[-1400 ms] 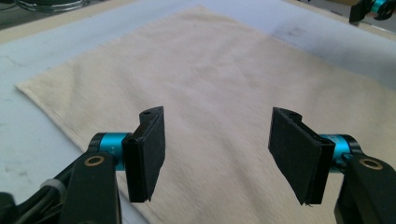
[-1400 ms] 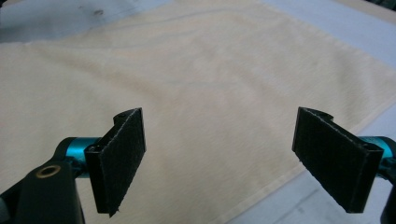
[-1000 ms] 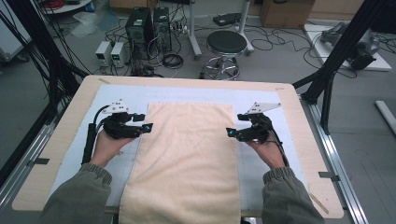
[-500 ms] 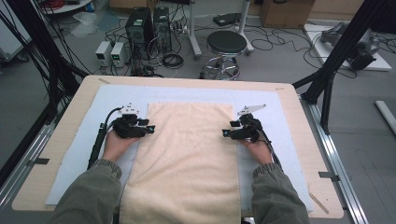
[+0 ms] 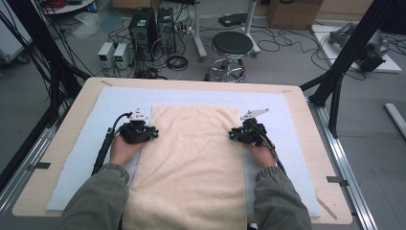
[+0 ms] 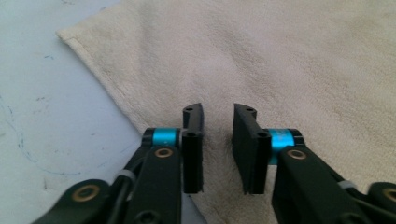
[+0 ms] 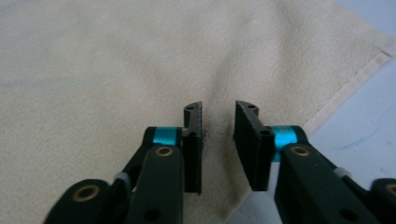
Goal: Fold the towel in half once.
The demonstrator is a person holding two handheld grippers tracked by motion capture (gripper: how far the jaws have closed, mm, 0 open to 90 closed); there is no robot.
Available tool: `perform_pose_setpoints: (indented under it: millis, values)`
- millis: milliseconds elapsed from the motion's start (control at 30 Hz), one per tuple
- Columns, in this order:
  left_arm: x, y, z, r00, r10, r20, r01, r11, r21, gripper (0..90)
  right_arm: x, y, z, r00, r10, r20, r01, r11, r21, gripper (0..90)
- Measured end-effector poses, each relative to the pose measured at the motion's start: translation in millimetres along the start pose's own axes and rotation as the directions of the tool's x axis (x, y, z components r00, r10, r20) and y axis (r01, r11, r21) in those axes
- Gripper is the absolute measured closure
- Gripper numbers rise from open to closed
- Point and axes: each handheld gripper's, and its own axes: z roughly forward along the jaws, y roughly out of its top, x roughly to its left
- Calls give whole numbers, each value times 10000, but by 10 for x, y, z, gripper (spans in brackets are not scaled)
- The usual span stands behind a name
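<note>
**Both grippers down on the towel's side edges, jaws closing in**

At the table's middle, I find the cream terry-cloth towel lying flat on the pale blue table mat, its near end running off the edge nearest me. Against the picture from a second ago, both hands have come down and inward: the left gripper now sits on the towel's left edge, the right gripper on its right edge, both some way back from the far corners.

Both sets of jaws have just been closing. In the left gripper view the left gripper shows a narrow gap with towel fabric rising into it; the right gripper shows the same. I cannot confirm that the pads press the cloth on either side, so I record both as narrowed but not clamped.

Judgement: a two-handed pinch of the side edges is in hand, likely for a fold. The hold is unproven until the jaws finish closing.
</note>
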Motion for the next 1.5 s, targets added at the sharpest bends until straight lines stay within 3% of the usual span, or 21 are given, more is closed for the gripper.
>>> perform_pose_setpoints:
  millis: [67,200,300,433,533,667,800,933,1000,1033,1167,1200,1367,1433,1500]
  values:
    - [-11,5,3,10000,59,9,-60,10000,22,823,10,6,5,10000,-37,-91,38,10000,38,816]
    - [15,3,-10,9989,-461,125,462,9989,-22,857,-6,4,-7,9988,207,-449,-205,9998,40,847]
    - [30,12,-45,9985,-515,169,517,9986,-123,860,-19,10,-48,9973,258,-694,-265,9996,-93,854]
    - [41,54,-159,9964,-738,419,766,9945,-713,861,-8,57,-179,9950,292,-953,-351,9975,-608,856]
    - [35,87,-301,9970,-500,583,558,9931,-1033,862,21,92,-306,9940,44,-1095,-144,9957,-910,857]
    - [-14,131,-537,9962,-335,810,467,9850,-1661,863,99,135,-524,9899,-279,-1389,76,9895,-1446,856]
    - [-126,155,-776,9963,105,858,72,9790,-2038,862,279,176,-769,9837,-810,-1605,520,9828,-1774,856]
    - [-317,15,-1043,9934,710,897,-482,9708,-2349,861,557,154,-1034,9722,-1475,-1817,1107,9739,-1983,853]
    - [-416,-118,-1141,9901,1025,954,-782,9698,-2310,860,708,93,-1132,9645,-1784,-1947,1372,9685,-2077,852]
    - [-472,-193,-1177,9890,1011,1079,-735,9693,-2348,859,774,40,-1158,9613,-1860,-2032,1446,9685,-2026,851]
    - [-669,-476,-1255,9829,1143,1441,-814,9729,-2164,856,984,-241,-1165,9547,-1821,-2354,1495,9773,-1498,846]
    - [-710,-527,-1260,9796,1314,1518,-1007,9756,-1949,855,1023,-307,-1153,9539,-1842,-2371,1554,9786,-1349,844]
    - [-843,-716,-1255,9679,1599,1941,-1377,9828,-1227,838,1143,-590,-1090,9530,-1587,-2580,1430,9866,-784,809]
    - [-837,-782,-1245,9641,1613,2111,-1465,9856,-842,783,1156,-678,-1049,9503,-1406,-2779,1344,9901,-411,735]
    - [-810,-807,-1265,9624,1549,2233,-1401,9868,-806,721,1153,-725,-1049,9502,-1272,-2846,1229,9919,-331,693]
